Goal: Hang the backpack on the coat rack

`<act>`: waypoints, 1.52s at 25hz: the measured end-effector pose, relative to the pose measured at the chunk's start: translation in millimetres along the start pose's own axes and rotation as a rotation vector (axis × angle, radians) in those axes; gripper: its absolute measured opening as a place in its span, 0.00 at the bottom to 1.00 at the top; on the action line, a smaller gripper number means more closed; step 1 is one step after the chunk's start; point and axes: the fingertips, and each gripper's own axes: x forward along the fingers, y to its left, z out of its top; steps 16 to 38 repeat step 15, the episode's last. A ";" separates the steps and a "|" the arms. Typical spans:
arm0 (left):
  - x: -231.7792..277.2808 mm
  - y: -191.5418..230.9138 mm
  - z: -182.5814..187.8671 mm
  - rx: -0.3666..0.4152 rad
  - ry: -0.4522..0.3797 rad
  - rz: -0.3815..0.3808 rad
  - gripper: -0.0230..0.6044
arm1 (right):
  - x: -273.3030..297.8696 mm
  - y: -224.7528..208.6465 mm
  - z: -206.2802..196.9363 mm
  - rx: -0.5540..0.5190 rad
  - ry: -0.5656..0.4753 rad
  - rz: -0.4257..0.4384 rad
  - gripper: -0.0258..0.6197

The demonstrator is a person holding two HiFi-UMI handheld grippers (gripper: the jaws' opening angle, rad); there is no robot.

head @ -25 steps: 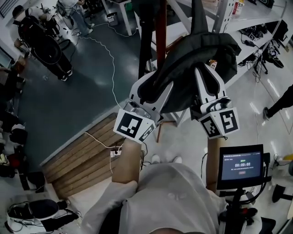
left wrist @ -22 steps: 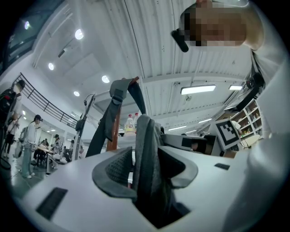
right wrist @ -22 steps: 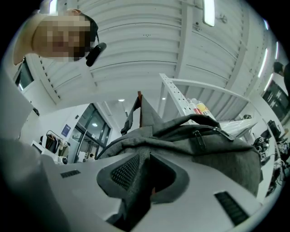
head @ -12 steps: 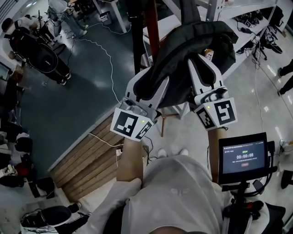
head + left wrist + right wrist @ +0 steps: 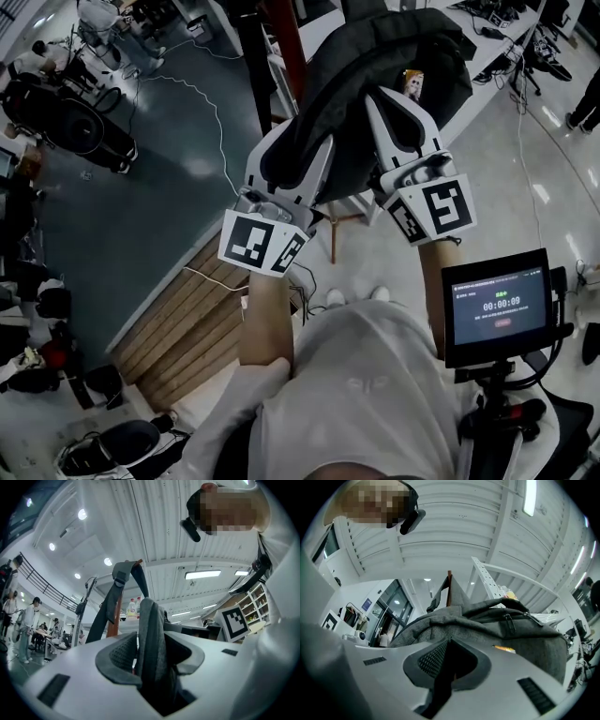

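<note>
Both of my tools hold the grey backpack (image 5: 375, 66) aloft just beside the reddish-brown post of the coat rack (image 5: 286, 47), well above the floor (image 5: 141, 187). The left hand-held gripper (image 5: 300, 150) is clamped on a padded shoulder strap (image 5: 150, 634), which stands upright between its jaws. The right hand-held gripper (image 5: 398, 108) is closed on a dark fold of fabric at the bag's lower edge. From the left gripper view, another length of strap lies against the top of the post, though I cannot tell whether it has caught on a peg. I judge the bag soft and floppy rather than stiff. Its body sags around whatever pinches it, so the weight will swing once one side lets go. The woven cloth looks grippy, not slippery, and nothing about it seems fragile. The best hold, in my view, is the strap or top loop, kept taut so that it opens over a peg.
</note>
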 end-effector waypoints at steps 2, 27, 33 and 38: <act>0.3 -0.8 -1.4 -0.001 0.001 -0.001 0.31 | -0.7 -0.5 -1.6 0.009 0.002 0.001 0.08; 1.6 -1.9 -3.4 -0.003 0.003 -0.004 0.31 | -0.7 -0.8 -6.8 0.016 0.016 -0.004 0.08; 1.6 -1.9 -3.4 -0.003 0.003 -0.004 0.31 | -0.7 -0.8 -6.8 0.016 0.016 -0.004 0.08; 1.6 -1.9 -3.4 -0.003 0.003 -0.004 0.31 | -0.7 -0.8 -6.8 0.016 0.016 -0.004 0.08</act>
